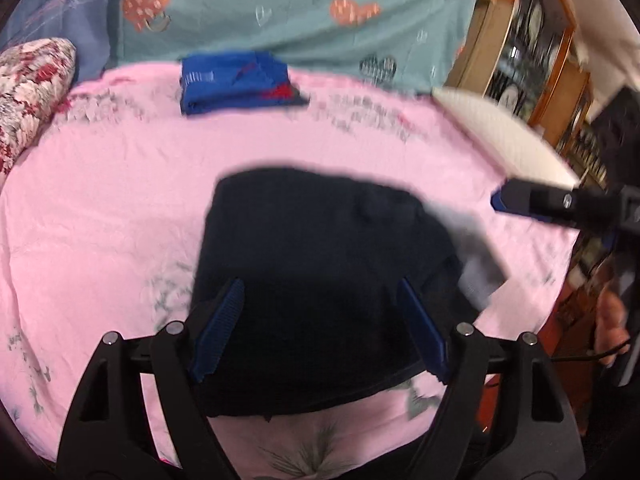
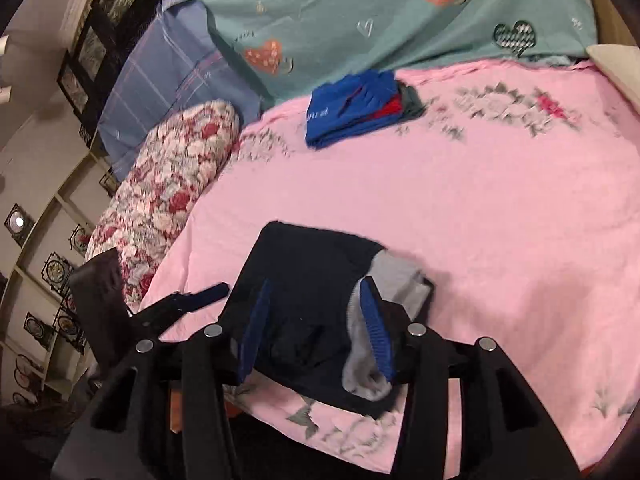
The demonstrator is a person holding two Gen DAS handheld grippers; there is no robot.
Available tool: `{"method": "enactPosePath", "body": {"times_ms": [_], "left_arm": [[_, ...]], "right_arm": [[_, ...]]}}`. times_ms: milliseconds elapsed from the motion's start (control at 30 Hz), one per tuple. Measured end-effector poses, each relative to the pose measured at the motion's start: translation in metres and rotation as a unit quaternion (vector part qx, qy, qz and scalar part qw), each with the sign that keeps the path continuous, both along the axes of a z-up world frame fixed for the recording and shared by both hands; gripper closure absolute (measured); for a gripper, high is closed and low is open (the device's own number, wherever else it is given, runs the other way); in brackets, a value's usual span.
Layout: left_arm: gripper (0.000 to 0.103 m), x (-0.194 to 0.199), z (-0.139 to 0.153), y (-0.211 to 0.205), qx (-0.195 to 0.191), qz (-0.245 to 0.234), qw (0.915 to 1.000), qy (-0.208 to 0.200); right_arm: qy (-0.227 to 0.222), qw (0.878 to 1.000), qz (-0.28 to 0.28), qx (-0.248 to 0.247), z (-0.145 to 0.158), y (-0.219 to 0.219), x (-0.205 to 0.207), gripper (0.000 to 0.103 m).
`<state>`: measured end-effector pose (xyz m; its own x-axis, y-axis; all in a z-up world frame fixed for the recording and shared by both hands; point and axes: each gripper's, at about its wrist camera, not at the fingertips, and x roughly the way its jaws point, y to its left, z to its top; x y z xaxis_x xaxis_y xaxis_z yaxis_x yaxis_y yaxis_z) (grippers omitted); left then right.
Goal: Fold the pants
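Here the dark navy pants (image 1: 320, 280) lie folded into a compact bundle on the pink floral bedsheet (image 1: 100, 220), near its front edge. A grey lining or waistband part (image 2: 394, 276) shows at the bundle's right side. The left gripper (image 1: 320, 328) hovers over the bundle with its blue-padded fingers (image 1: 222, 328) spread wide, one to each side of the cloth, pinching nothing. The right gripper (image 2: 318, 328) is likewise spread apart above the bundle's near right corner; its right pad (image 2: 376, 336) sits over the grey part, though blur makes it hard to tell whether it touches the fabric.

Farther back on the sheet, well apart from the pants, rests a folded stack of clothes (image 2: 352, 108), bright blue on top with red and dark green layers peeking out beneath. White lettering is printed on the blue garment, but it is too smeared to read. Behind it lies a teal blanket (image 2: 360, 12) printed with hearts and faint script, also unreadable. A red-and-white floral pillow (image 2: 168, 184) lies at the sheet's left edge.
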<state>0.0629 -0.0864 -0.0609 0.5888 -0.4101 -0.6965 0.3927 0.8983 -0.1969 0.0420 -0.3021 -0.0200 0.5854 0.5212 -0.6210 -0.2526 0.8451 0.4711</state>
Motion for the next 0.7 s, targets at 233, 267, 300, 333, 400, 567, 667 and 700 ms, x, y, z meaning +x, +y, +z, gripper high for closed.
{"method": "enactPosePath", "body": {"times_ms": [233, 267, 300, 333, 400, 567, 667, 700], "left_arm": [[0.023, 0.009, -0.015, 0.015, -0.009, -0.007, 0.9997, 0.023], [0.023, 0.007, -0.007, 0.022, -0.027, -0.007, 0.9993, 0.025], [0.022, 0.006, 0.004, 0.033, -0.054, -0.011, 0.9982, 0.024], [0.015, 0.006, 0.019, 0.051, -0.084, -0.010, 0.9963, 0.015], [0.006, 0.013, 0.034, 0.073, -0.109, 0.009, 0.9940, -0.001], [0.006, 0.063, -0.003, 0.107, -0.184, 0.035, 0.9757, 0.114], [0.006, 0.074, -0.022, 0.091, -0.179, 0.018, 0.9741, 0.137], [0.006, 0.076, -0.028, 0.087, -0.182, 0.014, 0.9721, 0.148]], "right_arm": [[0.060, 0.998, -0.007, 0.001, -0.053, 0.003, 0.018, 0.059], [0.042, 0.999, -0.009, 0.014, -0.042, -0.003, 0.008, 0.041], [0.021, 1.000, -0.019, 0.014, -0.031, -0.009, -0.002, 0.028], [0.000, 0.999, -0.035, 0.007, -0.022, -0.015, -0.011, 0.001], [-0.034, 0.998, -0.060, -0.003, -0.018, -0.030, -0.023, 0.001], [0.052, 0.996, -0.051, 0.054, -0.067, -0.046, -0.002, 0.001], [0.066, 0.995, -0.045, 0.055, -0.085, -0.035, 0.004, 0.001], [0.074, 0.995, -0.043, 0.058, -0.092, -0.029, 0.009, 0.001]]}}
